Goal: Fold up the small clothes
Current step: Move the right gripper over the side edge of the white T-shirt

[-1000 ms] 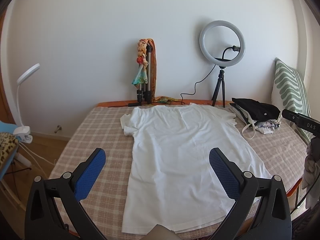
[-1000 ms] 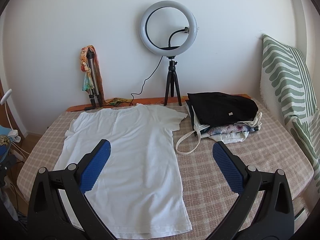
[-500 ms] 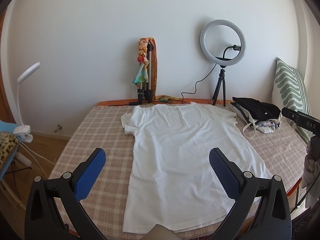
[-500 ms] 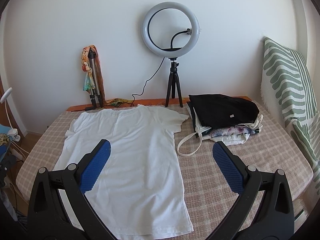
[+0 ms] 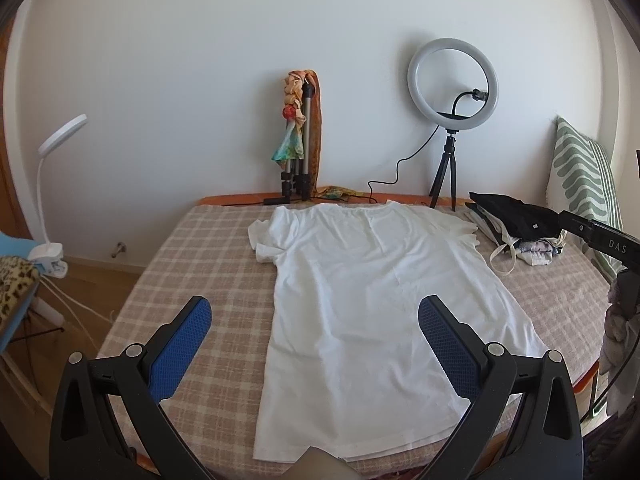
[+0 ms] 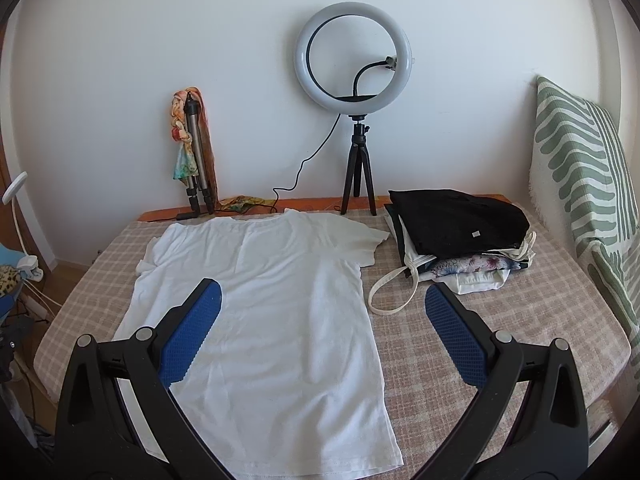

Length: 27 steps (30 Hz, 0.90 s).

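Both claws, left gripper (image 5: 315, 318) and right gripper (image 6: 323, 302), are held spread and empty, barely shifted over the last second; the white T-shirt (image 6: 272, 300) is left flat, unfolded, on the checked bed (image 6: 500, 340).

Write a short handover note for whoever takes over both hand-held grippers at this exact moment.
Left hand-held gripper: open, holding nothing, above the near left part of the white T-shirt.
Right hand-held gripper: open, holding nothing, above the shirt's right edge.
The T-shirt lies spread flat on the checked bedcover, collar toward the wall, hem nearest you. Its left sleeve is bunched; the right sleeve lies flat.
A stack of folded clothes, black piece on top, sits to the right.
Done: shirt laid out. Left: every fold of this shirt, then likely onto the stack.
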### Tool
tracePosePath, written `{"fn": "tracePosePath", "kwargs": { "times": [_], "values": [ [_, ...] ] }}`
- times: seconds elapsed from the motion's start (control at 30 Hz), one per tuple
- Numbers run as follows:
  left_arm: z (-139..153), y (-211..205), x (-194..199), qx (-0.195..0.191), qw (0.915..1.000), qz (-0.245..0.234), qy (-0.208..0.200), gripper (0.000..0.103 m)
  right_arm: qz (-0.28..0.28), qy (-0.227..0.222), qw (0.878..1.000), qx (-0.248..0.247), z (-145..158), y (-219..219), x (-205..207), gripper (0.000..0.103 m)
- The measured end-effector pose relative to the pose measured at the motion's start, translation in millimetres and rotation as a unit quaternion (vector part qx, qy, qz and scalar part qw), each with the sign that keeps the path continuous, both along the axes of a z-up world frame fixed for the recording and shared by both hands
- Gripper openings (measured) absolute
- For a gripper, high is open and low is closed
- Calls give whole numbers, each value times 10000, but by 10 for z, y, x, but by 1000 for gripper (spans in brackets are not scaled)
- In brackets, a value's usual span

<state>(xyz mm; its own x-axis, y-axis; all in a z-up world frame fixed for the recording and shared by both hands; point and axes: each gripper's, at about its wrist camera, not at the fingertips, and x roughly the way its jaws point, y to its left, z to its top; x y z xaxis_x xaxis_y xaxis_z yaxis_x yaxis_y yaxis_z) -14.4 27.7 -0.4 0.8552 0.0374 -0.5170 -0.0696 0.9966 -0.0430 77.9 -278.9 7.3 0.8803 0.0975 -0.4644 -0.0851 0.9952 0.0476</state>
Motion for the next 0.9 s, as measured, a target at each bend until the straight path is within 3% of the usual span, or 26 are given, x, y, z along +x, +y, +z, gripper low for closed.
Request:
{"fn": "tracePosePath", "kwargs": {
  "times": [0.23,0.4,0.53,0.67,0.83,0.9],
  "values": [
    [-114,174,27,-195,9996,36,191,103,317,-115,9994,-84,21,263,56,103],
    [-345,395,-87,-812,9964,-165,151,103,677,-95,9976,-85,94,591,134,103],
    [-579,544,-132,-953,9945,70,431,102,1275,112,9917,124,178,870,261,103],
    [-817,644,-135,-1192,9897,137,783,88,1919,587,9790,353,261,1179,559,103],
    [-1073,781,-157,-1779,9785,93,1042,75,2325,795,9673,636,393,1550,836,103],
    [-1172,805,-127,-1939,9737,17,1196,55,2415,852,9648,600,430,1724,943,103]
  ]
}}
